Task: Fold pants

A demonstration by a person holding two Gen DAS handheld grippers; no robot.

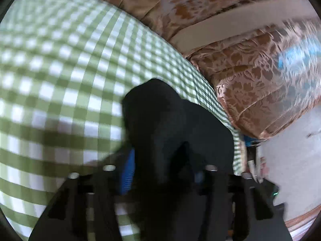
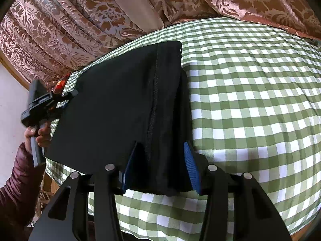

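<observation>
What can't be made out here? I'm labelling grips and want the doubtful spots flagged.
- Left wrist view: motion blur, and the black pants cover the left gripper, so its right pad and grip are unclear.
- Right wrist view: the pants bunch between the right gripper pads; pressing is unclear.
- Whole pants: never visible.
</observation>
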